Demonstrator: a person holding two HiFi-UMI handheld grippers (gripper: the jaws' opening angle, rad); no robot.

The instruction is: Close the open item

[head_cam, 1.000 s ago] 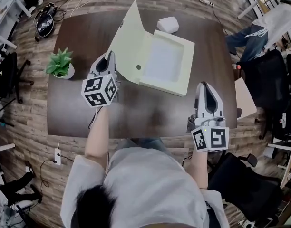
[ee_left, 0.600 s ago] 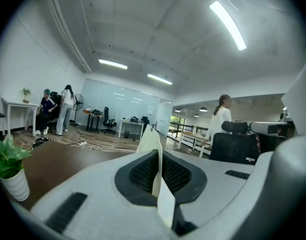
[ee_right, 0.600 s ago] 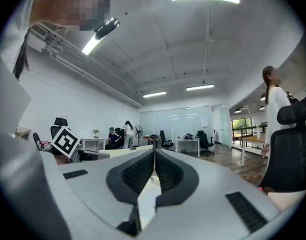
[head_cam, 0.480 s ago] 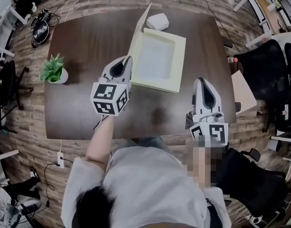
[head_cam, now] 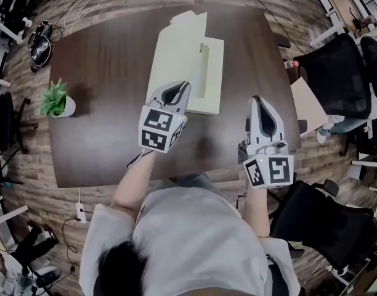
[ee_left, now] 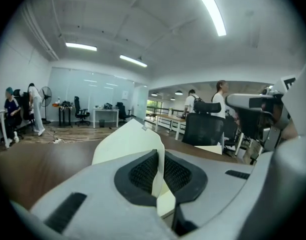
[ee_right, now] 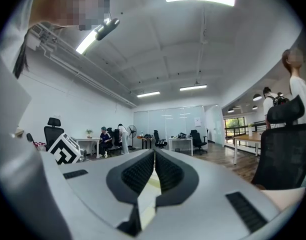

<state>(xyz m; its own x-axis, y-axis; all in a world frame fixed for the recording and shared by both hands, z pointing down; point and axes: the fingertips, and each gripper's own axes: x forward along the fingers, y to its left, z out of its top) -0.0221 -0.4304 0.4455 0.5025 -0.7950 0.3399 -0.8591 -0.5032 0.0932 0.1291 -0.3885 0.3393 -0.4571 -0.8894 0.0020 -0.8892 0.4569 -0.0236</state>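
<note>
A pale yellow box file lies on the dark wooden table [head_cam: 102,140]. Its lid [head_cam: 176,54] leans over the tray [head_cam: 214,73], and only a strip of the tray shows on the right. My left gripper [head_cam: 183,90] is shut on the lid's near edge. In the left gripper view the thin lid [ee_left: 128,144] stands pinched between the pads of the left gripper [ee_left: 160,171]. My right gripper [head_cam: 257,101] hovers at the table's front right, shut, with nothing in it. Its jaws meet in the right gripper view [ee_right: 154,170].
A small potted plant [head_cam: 55,101] stands at the table's left. A white object [head_cam: 183,16] peeks out behind the box. Black office chairs [head_cam: 336,66] and a tan board [head_cam: 305,100] sit to the right of the table. People stand and sit further off in the room.
The lid, held by my left gripper, has swung from wide open on the left, through upright, down over the tray. The right gripper has barely moved.
</note>
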